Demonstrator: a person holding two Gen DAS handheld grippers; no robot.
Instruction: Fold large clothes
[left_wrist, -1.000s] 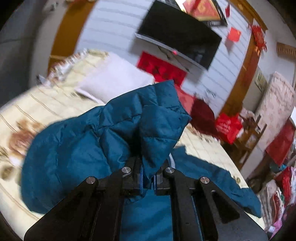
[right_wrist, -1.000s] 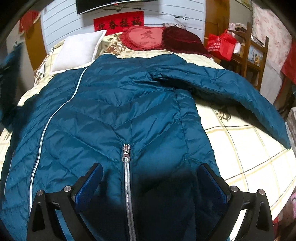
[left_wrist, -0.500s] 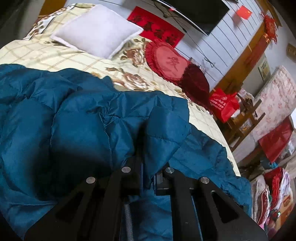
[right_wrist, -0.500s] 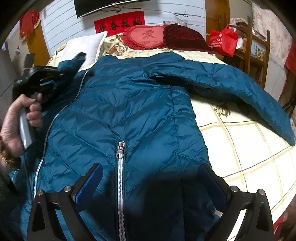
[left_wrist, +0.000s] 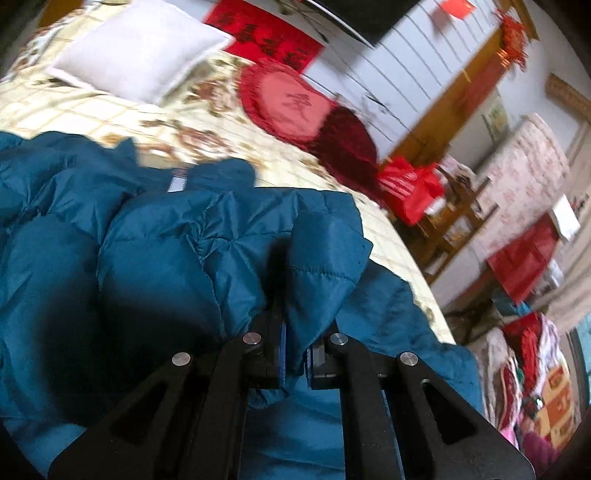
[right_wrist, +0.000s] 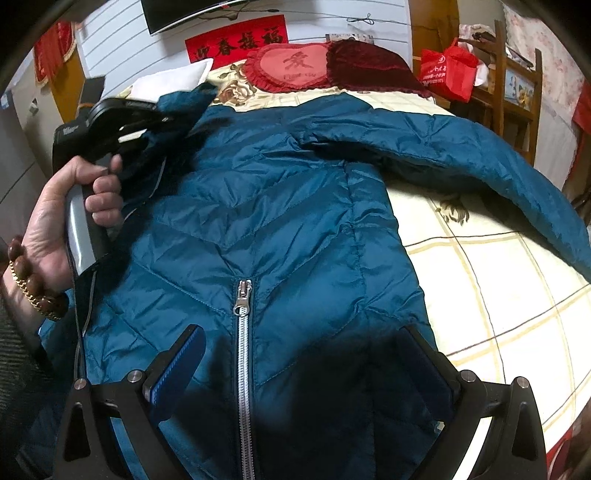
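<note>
Nearest in the right wrist view, the right claw hangs with its blue-padded fingers spread wide and nothing between them, above the lower front of the teal puffer jacket. The jacket lies front up along the middle of the bed, its silver zipper closed partway up. One sleeve stretches out toward the bed's right edge. On the jacket's other side, a hand with a beaded bracelet grips the handle of the left claw, which is clamped tight on a bunched fold of the other sleeve, held above the jacket's body. At the head of the bed lie a white pillow, a red heart-shaped cushion and a dark red cushion.
</note>
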